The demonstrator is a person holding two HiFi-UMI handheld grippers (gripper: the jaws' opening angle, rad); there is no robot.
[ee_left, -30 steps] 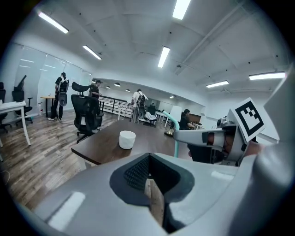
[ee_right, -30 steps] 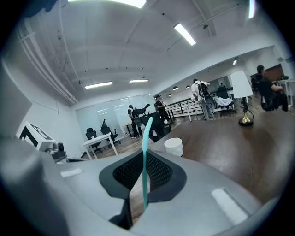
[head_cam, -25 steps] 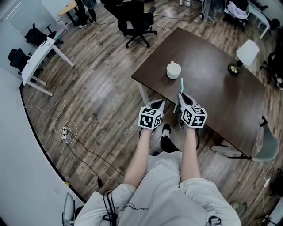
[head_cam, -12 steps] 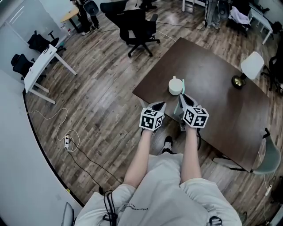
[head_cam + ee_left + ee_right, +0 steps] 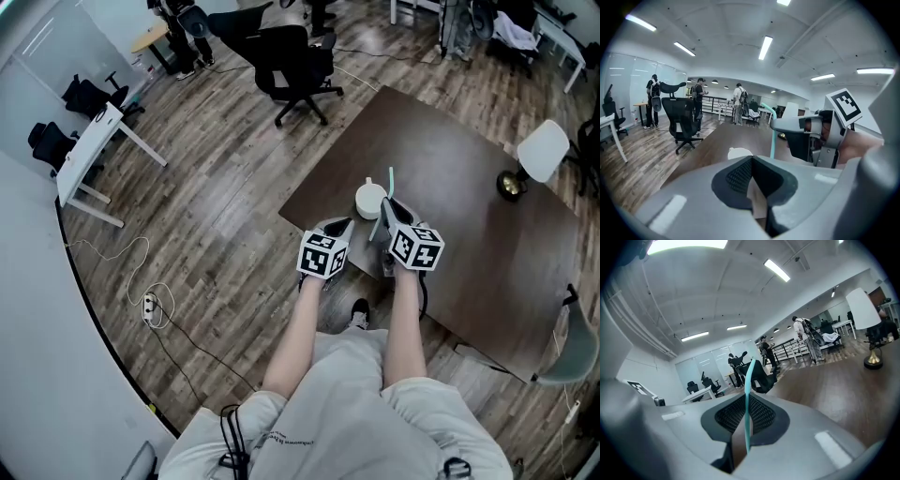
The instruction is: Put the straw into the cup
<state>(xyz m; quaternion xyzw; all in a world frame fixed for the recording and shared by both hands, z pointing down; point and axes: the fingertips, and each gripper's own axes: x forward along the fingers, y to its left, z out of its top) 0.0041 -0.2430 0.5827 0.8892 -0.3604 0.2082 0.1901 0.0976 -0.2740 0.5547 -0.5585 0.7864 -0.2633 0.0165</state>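
A white cup (image 5: 369, 200) stands near the front edge of the dark brown table (image 5: 469, 187). My right gripper (image 5: 384, 206) is shut on a teal straw (image 5: 390, 180), which sticks up just right of the cup and outside it. In the right gripper view the straw (image 5: 749, 380) rises between the closed jaws of the right gripper (image 5: 746, 401). My left gripper (image 5: 342, 223) is shut and holds nothing, just left of and short of the cup. In the left gripper view the cup (image 5: 739, 152), the straw (image 5: 772, 138) and the right gripper (image 5: 780, 124) lie beyond the left gripper (image 5: 753, 161).
A white-shaded lamp (image 5: 542, 150) with a brass base (image 5: 509, 185) stands at the table's far right. A black office chair (image 5: 295, 61) is on the wood floor beyond the table. A grey chair (image 5: 577, 342) sits at the right edge. People stand far off (image 5: 739, 101).
Both grippers have come forward to the cup: it was well ahead of them and is now between their tips. The straw now stands right beside the cup.
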